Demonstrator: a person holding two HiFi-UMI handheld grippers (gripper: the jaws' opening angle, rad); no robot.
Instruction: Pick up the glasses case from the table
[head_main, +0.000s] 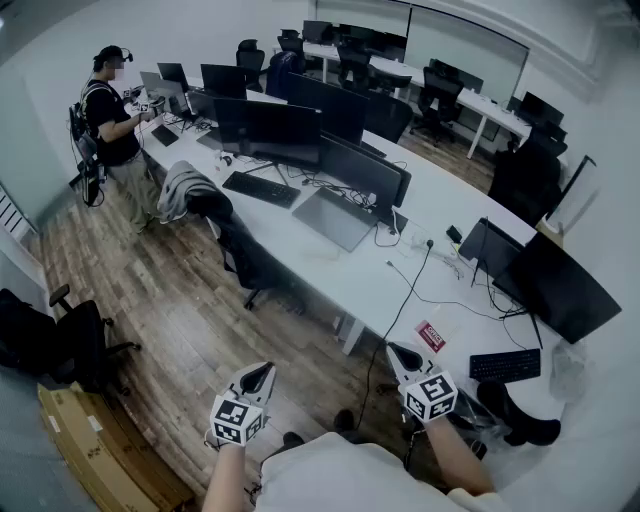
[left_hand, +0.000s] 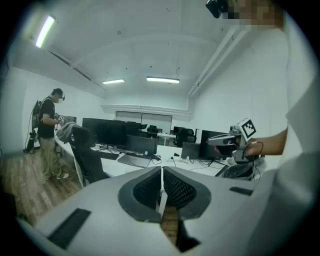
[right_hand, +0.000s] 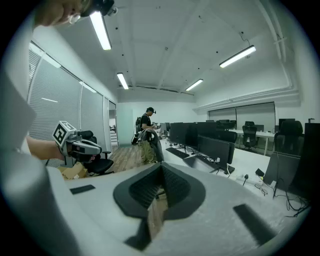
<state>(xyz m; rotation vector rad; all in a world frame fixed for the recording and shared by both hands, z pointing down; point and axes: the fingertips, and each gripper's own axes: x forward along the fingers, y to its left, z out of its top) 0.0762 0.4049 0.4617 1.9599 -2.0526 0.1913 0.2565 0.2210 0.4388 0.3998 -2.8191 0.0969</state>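
Hovering short of the table (head_main: 372, 292), left gripper (head_main: 262, 372) and right gripper (head_main: 398, 350) were both closed and empty, presumably awaiting approach; glasses case not discernible, possibly among the table's clutter.

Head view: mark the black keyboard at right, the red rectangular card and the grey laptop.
black keyboard at right (head_main: 505, 365), head view, middle of its keys.
red rectangular card (head_main: 430, 335), head view, its centre.
grey laptop (head_main: 333, 218), head view, middle of its lid.
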